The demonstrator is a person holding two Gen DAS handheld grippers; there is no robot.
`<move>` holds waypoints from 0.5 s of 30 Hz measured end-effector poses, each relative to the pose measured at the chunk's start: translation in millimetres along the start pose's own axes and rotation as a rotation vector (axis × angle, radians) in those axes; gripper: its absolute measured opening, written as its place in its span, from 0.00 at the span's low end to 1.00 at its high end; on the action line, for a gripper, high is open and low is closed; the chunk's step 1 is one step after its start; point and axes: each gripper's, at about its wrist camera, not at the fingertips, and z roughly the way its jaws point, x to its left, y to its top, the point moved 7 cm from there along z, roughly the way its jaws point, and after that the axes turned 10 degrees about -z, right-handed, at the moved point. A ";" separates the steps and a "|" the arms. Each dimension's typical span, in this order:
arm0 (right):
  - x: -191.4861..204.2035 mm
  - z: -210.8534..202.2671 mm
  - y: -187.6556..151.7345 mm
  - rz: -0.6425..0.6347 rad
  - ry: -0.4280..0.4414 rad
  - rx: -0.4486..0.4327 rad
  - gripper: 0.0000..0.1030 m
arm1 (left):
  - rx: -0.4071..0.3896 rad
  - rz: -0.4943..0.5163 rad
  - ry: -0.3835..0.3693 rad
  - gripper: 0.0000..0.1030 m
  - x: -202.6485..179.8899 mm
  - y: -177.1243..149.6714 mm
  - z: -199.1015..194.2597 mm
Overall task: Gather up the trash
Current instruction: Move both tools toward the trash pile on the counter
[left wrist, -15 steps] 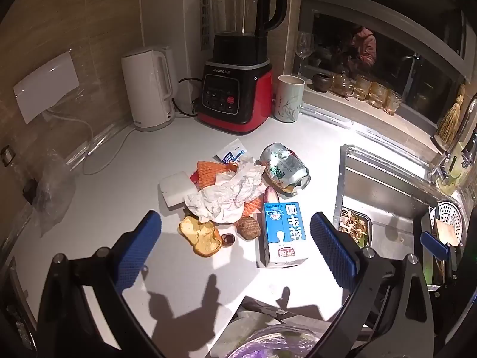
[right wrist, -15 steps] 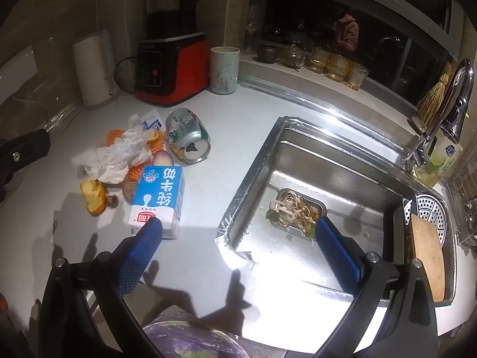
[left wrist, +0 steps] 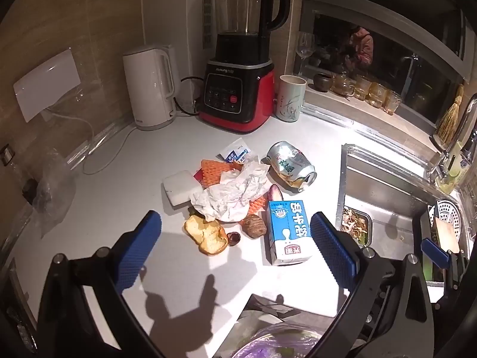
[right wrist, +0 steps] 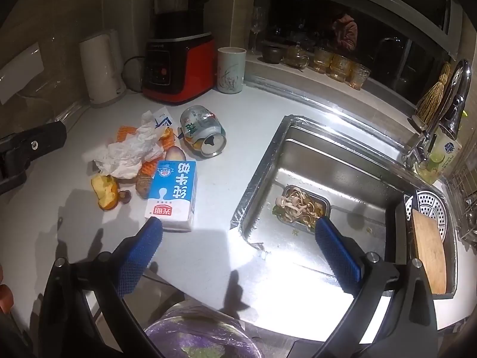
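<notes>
Both grippers hang over the counter [left wrist: 125, 179], angled down, and nothing is picked up yet. The left gripper [left wrist: 235, 253] has its jaws spread as wide as they go, empty. The trash pile sits just ahead of it: crumpled paper [left wrist: 235, 191] in the middle, bread scraps [left wrist: 205, 235] nearest its left finger, the milk carton [left wrist: 290, 232] just inside its right finger. That carton lies flat, long axis running away from the gripper, so the jaws already straddle its narrow width. The crushed can [left wrist: 290, 165] lies farther ahead, to the right.

The right gripper [right wrist: 238, 238] is wide open and empty too, with the carton [right wrist: 174, 195] just ahead of its left finger. Its right finger hangs over the sink [right wrist: 342, 161], whose rim runs between them. The left looks better placed. There is open counter on the near side; a lined bin [right wrist: 202, 331] waits below.
</notes>
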 end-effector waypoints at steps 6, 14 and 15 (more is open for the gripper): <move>1.8 -0.3 6.0 0.008 0.031 -0.008 0.98 | -0.012 0.006 0.003 0.93 7.4 1.0 0.6; 0.3 -2.3 7.8 0.014 0.068 -0.007 0.98 | -0.011 -0.002 0.019 0.93 5.6 1.8 -1.2; -0.2 -2.5 7.8 0.013 0.069 -0.006 0.98 | -0.009 -0.006 0.017 0.93 5.3 1.5 -1.2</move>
